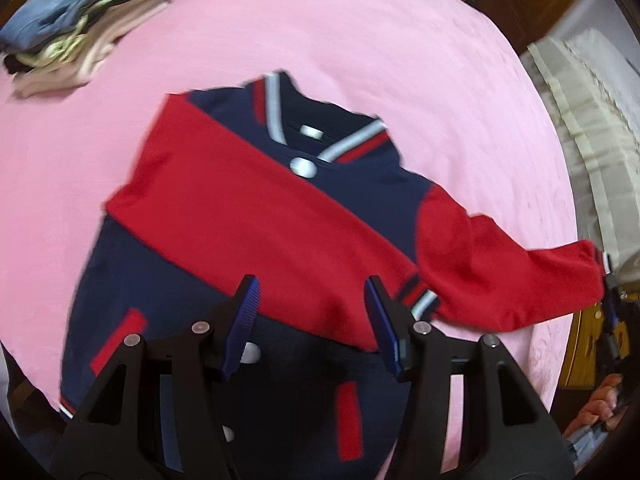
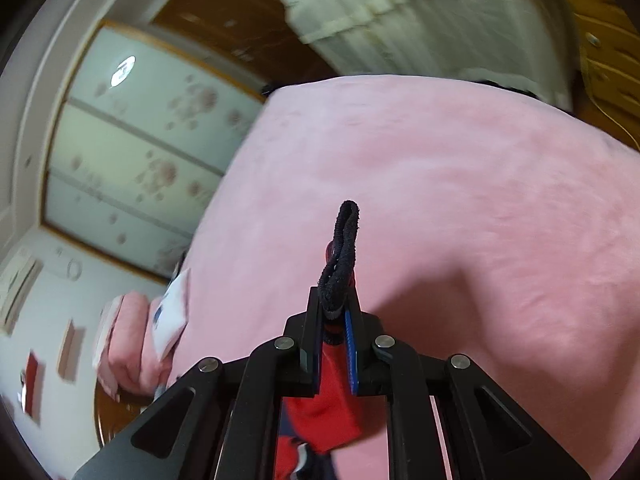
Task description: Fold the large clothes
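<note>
Right tool (image 2: 335,312) pinching jacket (image 1: 256,216) cuff, left tool (image 1: 312,312) apparently empty

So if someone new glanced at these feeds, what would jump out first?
The red-and-navy jacket spread across the pink bedspread, one sleeve folded over its chest. The right gripper is clamped on the other sleeve's cuff; the left gripper hangs open above the jacket.

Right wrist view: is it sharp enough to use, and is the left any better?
Right wrist view: background smeared by motion blur, only the right hand-held gripper and pinched red sleeve cuff crisp. Left wrist view: mildly soft, fisheye-bowed pink bed cover, even lighting.
</note>
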`<state>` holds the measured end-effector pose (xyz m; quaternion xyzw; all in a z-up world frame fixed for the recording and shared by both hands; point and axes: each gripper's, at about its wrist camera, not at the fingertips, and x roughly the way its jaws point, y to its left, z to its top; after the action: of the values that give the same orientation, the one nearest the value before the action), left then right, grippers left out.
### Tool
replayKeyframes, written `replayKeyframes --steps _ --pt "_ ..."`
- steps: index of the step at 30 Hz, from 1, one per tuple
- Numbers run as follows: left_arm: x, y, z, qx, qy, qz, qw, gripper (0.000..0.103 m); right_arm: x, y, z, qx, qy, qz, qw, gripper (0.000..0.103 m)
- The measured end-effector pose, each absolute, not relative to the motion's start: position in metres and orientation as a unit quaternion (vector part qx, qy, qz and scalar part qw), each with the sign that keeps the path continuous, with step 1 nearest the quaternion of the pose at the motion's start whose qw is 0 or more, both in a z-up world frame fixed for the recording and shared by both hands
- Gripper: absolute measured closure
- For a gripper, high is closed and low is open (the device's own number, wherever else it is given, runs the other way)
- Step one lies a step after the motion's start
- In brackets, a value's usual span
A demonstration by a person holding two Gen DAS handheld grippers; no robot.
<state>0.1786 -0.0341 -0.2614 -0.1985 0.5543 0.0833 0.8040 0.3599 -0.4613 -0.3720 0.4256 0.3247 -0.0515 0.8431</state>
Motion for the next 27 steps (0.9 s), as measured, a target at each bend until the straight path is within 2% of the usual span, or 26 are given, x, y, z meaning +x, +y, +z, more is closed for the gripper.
replayKeyframes --steps 7,12,19,27 --pt "0.153 0.040 -0.250 -0.213 0.536 0.102 0.811 0.052 0.389 -0.365 -0.317 0.367 0.306 0.032 0.878 0.093" --pt "0.141 0.086 -0.244 -0.217 0.533 0.109 0.810 0.052 0.419 -0.277 -0.311 0.303 0.344 0.073 0.885 0.093" --pt "0.135 0.134 -0.248 -0.217 0.533 0.105 0.811 0.052 0.408 -0.143 -0.360 0.193 0.433 0.100 0.874 0.093" --pt "0.138 0.157 -0.264 -0.221 0.550 0.076 0.802 0.052 0.368 -0.081 -0.459 0.178 0.520 0.102 0.829 0.091"
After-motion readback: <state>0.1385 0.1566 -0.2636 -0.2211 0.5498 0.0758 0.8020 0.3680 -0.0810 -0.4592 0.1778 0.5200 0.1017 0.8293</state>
